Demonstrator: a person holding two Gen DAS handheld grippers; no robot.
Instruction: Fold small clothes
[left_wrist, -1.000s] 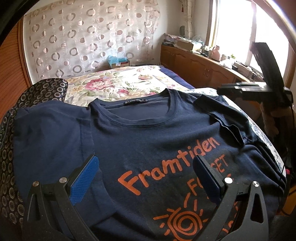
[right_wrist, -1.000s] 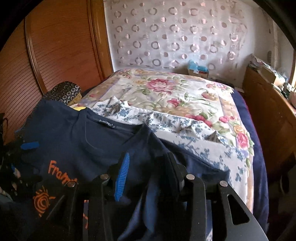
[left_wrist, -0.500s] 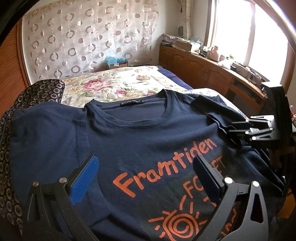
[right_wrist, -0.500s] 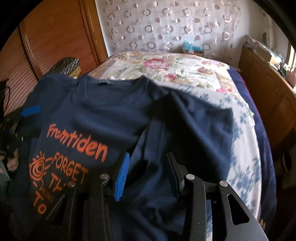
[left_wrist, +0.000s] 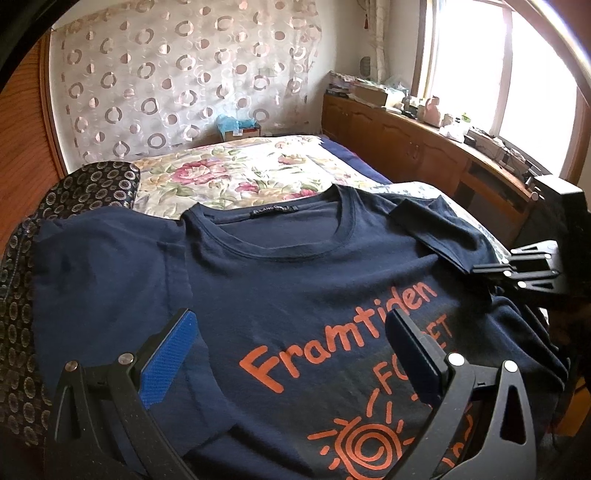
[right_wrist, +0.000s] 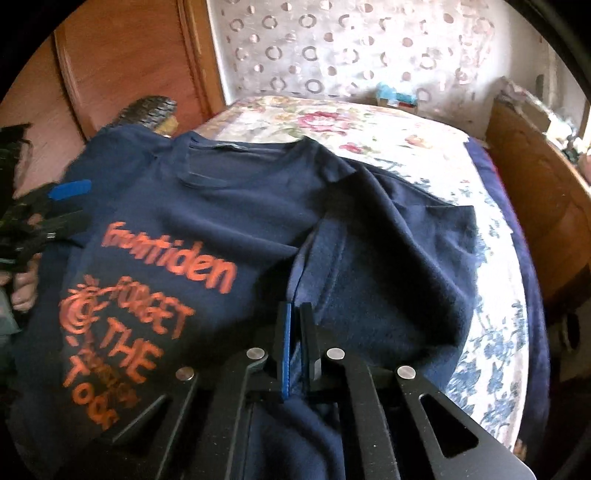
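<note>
A navy T-shirt (left_wrist: 314, 266) with orange "Framtiden" print lies face up on the bed, collar away from me. Its right sleeve (left_wrist: 436, 232) is folded in over the shoulder. My left gripper (left_wrist: 291, 347) hovers open over the lower left of the chest, with nothing between its blue pads. In the right wrist view my right gripper (right_wrist: 294, 317) is at the shirt's (right_wrist: 221, 206) right side. Its jaws are closing, nearly together, with a raised fold of navy cloth pinched between them. From the left wrist view that right gripper (left_wrist: 491, 273) shows at the shirt's right edge.
The floral bed cover (left_wrist: 240, 173) stretches behind the shirt. A dark patterned cushion (left_wrist: 92, 188) lies at the left under the left sleeve. A cluttered wooden cabinet (left_wrist: 406, 140) runs along the right, below the window. A wooden wardrobe (right_wrist: 122, 62) stands at the left.
My right gripper has come down onto the shirt's right side and its jaws have closed on a fold of cloth. The left gripper has stayed put, still open.
</note>
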